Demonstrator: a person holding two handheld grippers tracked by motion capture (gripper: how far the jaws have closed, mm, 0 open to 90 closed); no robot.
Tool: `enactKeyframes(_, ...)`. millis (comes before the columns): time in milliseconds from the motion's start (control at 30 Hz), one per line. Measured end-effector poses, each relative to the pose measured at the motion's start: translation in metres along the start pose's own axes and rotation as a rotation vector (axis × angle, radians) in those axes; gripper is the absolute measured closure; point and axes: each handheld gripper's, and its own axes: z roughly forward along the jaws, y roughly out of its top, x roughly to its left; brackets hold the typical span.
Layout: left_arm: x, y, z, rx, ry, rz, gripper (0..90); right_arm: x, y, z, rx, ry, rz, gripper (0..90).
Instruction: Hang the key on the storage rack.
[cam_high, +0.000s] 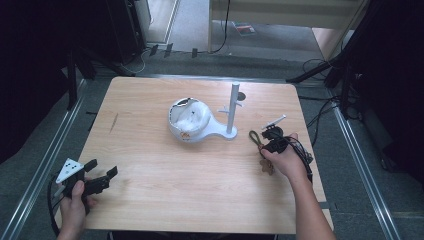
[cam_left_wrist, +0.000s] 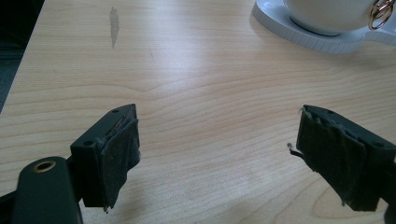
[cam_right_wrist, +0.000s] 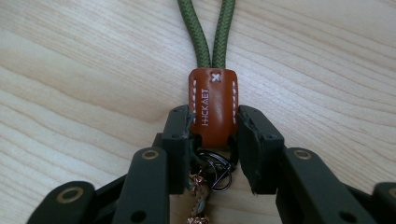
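The right hand-held gripper is closed on the keychain, its two black jaws pinching the brown leather tab from either side. The tab carries white stitching and a stamped word, and a doubled olive-green cord runs out of its top, lying flat on the desk. Below the tab, between the jaws, a dark split ring and some thin copper-coloured links hang down.

In the high view, the right hand-held gripper and the keychain sit near the right edge of the desk, about halfway along it, with the green loop pointing toward the far edge and a small brown charm lying just beside the hand. A white bowl-shaped stand with an upright post stands in the middle of the desk, just left of the keychain and apart from it.

The left hand-held gripper rests near the near left corner of the desk, jaws spread wide with nothing between them. In its own view the left hand-held gripper looks across bare wood toward the base of the white stand.
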Motion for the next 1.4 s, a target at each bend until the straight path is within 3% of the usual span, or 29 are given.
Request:
enactKeyframes(333,0.000,0.000,0.000,0.000,-0.004,-0.002,14.1,0.002,-0.002,0.000,-0.012,-0.016,0.036,68.3)
enactKeyframes(667,0.000,0.000,0.000,0.003,-0.004,-0.001,14.0,0.001,-0.012,-0.002,-0.080,-0.018,0.062,68.7)
enactKeyframes(967,0.000,0.000,0.000,0.004,0.000,0.001,14.0,-0.001,-0.028,-0.017,-0.213,0.021,0.105,68.8)
enactKeyframes(1400,0.000,0.000,0.000,0.004,0.001,0.001,14.1,0.006,-0.038,-0.053,-0.398,0.019,0.110,68.8)
